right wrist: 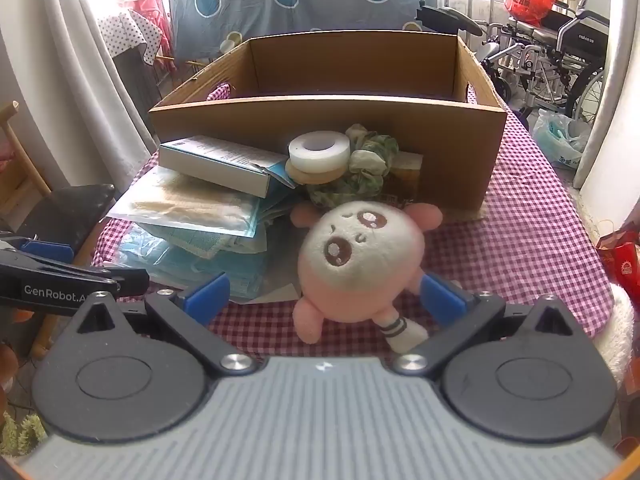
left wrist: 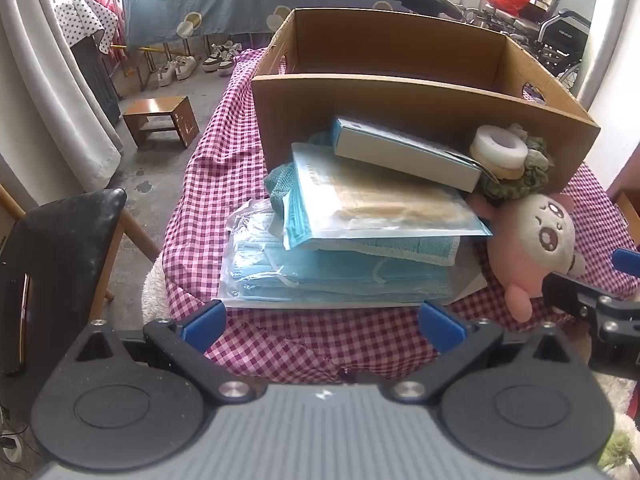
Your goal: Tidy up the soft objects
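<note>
A pink and white plush toy (right wrist: 356, 256) lies on the checked tablecloth in front of an open cardboard box (right wrist: 332, 116). My right gripper (right wrist: 324, 300) is open, its blue fingertips either side of the plush's lower body. My left gripper (left wrist: 322, 326) is open and empty, just short of a stack of bagged blue face masks (left wrist: 336, 272). On the stack lie a packet (left wrist: 376, 204) and a white-blue carton (left wrist: 404, 152). A foam tape roll (left wrist: 498, 148) and a green scrunchie (left wrist: 528, 172) lean against the box. The plush also shows in the left wrist view (left wrist: 532, 240).
The red-checked table (right wrist: 520, 232) drops off at left and right. A black chair (left wrist: 60, 248) stands at the left, a wooden stool (left wrist: 160, 120) on the floor beyond. A wheelchair (right wrist: 560, 60) stands behind at the right. The left gripper's body (right wrist: 60, 280) shows at the left edge.
</note>
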`<state>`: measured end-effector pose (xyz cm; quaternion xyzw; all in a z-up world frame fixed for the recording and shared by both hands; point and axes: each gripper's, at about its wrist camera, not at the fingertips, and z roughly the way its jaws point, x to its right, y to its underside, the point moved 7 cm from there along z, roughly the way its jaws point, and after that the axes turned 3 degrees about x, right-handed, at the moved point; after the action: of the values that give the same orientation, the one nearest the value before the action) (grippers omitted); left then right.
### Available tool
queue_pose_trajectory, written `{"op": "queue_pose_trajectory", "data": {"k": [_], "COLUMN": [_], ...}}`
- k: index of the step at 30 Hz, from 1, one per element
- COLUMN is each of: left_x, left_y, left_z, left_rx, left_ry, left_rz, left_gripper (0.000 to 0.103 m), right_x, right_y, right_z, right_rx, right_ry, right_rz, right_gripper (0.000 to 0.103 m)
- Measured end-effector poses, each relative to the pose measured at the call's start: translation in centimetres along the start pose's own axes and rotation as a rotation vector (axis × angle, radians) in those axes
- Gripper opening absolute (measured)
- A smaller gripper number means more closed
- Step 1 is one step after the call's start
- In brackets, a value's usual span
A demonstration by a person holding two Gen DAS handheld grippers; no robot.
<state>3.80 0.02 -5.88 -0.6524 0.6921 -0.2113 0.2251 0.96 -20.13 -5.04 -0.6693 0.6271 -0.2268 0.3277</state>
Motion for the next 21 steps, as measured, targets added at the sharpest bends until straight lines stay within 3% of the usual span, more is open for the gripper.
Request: {"op": "queue_pose_trajectory", "data": {"k": [7,21], "left_x": [-0.26,-0.07], "left_y": [0.02,0.08], "left_z": [0.06,0.19], "left_rx": [-0.013,-0.015], "left_ry": [-0.014,0.006], "left_rz": [-0.026,-0.006], "left_gripper": [0.103,0.103], "right_x": [0.23,0.20], "right_y": [-0.38,-0.13], "right_z": [-0.39,-0.21], "right_rx": [0.015,0.004], "right_ry": [0.059,0.047], "right_rz": [-0.027,-0.035], "right_gripper": [0.102,0.102]}}
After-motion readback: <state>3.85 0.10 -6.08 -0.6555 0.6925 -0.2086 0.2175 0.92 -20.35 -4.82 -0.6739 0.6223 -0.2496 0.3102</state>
